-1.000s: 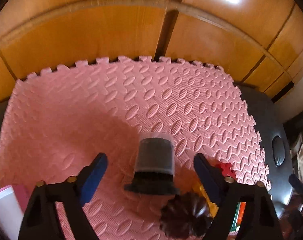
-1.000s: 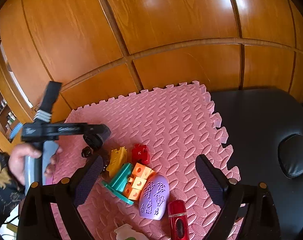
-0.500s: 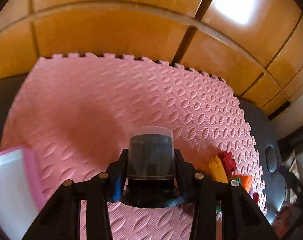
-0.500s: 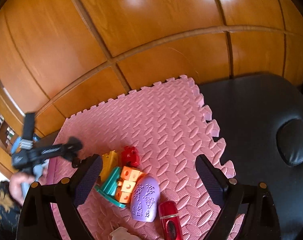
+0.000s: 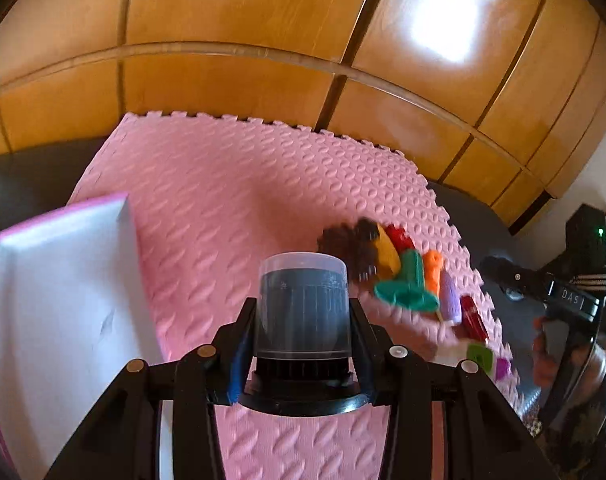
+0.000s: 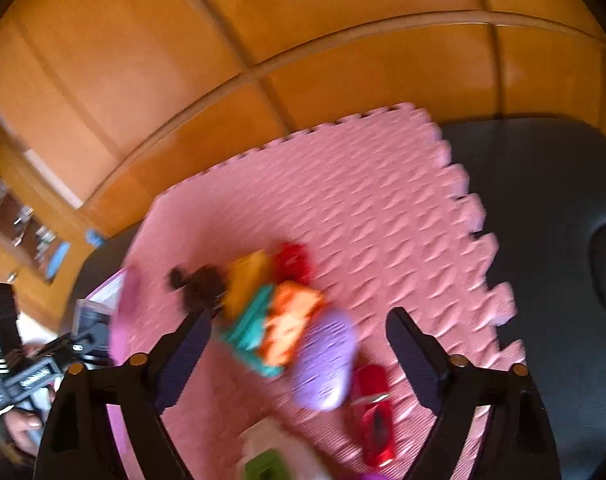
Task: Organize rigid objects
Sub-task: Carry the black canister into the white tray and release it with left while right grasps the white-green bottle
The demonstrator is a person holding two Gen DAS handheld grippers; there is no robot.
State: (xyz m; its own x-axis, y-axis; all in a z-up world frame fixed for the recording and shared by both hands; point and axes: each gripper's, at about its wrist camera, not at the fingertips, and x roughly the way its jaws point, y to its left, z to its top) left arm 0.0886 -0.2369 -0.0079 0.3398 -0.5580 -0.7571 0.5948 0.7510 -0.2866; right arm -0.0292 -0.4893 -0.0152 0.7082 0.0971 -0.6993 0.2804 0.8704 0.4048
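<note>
- The left tool (image 5: 303, 316) is clamped on a dark jar (image 5: 303, 304) with a clear cap, held upright above the pink mat (image 5: 239, 208).
- A white tray (image 5: 59, 304) with a pink rim lies at the mat's left edge, just left of the jar.
- The right tool (image 6: 299, 344) stands wide with its jaws closing; nothing is gripped.
- Below it a blurred toy heap sits on the mat: purple egg (image 6: 323, 364), orange block (image 6: 291, 320), teal piece (image 6: 251, 328), red car (image 6: 375, 416).
</note>
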